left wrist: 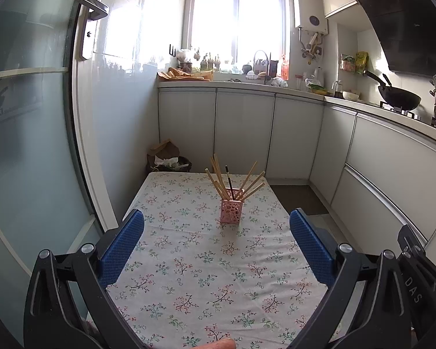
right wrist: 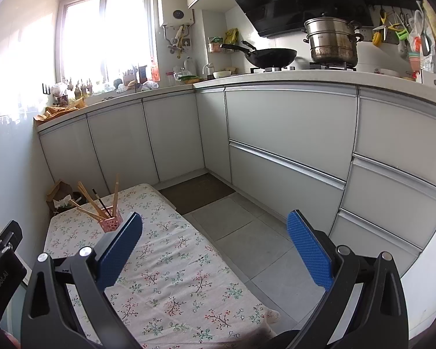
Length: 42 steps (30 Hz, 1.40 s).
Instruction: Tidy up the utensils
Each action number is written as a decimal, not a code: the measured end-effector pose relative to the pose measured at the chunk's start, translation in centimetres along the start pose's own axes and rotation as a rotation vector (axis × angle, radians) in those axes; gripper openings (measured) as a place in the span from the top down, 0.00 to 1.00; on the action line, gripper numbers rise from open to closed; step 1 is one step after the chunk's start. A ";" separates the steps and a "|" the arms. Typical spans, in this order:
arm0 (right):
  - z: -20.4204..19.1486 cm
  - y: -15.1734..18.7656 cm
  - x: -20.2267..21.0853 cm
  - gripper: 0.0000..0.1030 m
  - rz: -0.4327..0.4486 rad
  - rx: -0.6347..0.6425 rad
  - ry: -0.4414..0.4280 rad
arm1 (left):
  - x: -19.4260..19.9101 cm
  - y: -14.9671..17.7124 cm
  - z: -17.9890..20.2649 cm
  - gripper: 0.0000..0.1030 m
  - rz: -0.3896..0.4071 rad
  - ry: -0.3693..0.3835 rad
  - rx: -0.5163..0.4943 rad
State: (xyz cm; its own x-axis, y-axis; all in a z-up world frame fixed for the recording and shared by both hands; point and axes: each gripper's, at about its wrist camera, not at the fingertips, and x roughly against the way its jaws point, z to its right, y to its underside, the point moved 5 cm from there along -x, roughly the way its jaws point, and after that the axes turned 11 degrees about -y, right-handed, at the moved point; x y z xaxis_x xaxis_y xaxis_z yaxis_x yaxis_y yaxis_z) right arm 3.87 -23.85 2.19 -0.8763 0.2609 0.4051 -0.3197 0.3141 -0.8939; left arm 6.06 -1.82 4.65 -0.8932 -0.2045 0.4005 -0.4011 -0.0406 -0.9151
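A pink perforated utensil holder [left wrist: 230, 211] stands upright on the floral tablecloth [left wrist: 206, 264], toward the far half of the table. Several wooden chopsticks [left wrist: 218, 174] and one dark chopstick [left wrist: 229, 181] stand in it, fanned outward. My left gripper [left wrist: 216, 224] is open and empty, above the near part of the table, with the holder ahead between its blue pads. My right gripper [right wrist: 214, 226] is open and empty, at the table's right side, over the floor edge. In the right wrist view the holder [right wrist: 111, 223] sits just behind the left fingertip [right wrist: 130, 226].
A bin with paper [left wrist: 171, 161] stands beyond the table's far left corner. White cabinets [right wrist: 276, 133] run along the back and right, with a wok [right wrist: 271, 56] and steamer pot [right wrist: 331, 42] on the stove. A glass door [left wrist: 29, 145] is on the left.
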 end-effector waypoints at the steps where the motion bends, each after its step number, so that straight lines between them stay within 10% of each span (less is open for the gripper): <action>1: 0.0 0.0 0.0 0.06 0.000 -0.001 -0.001 | 0.0 0.0 0.0 0.07 -0.001 0.000 0.001; 42: -0.3 0.5 -0.1 0.05 -0.011 -0.008 -0.015 | -0.2 0.2 0.2 0.07 0.001 0.001 -0.011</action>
State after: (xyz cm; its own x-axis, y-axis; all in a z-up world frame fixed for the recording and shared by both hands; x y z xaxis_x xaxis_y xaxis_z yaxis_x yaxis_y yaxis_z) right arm 3.91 -23.49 1.79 -0.8779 0.2442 0.4118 -0.3262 0.3245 -0.8878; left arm 6.21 -2.01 4.38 -0.8940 -0.2031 0.3993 -0.4021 -0.0292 -0.9151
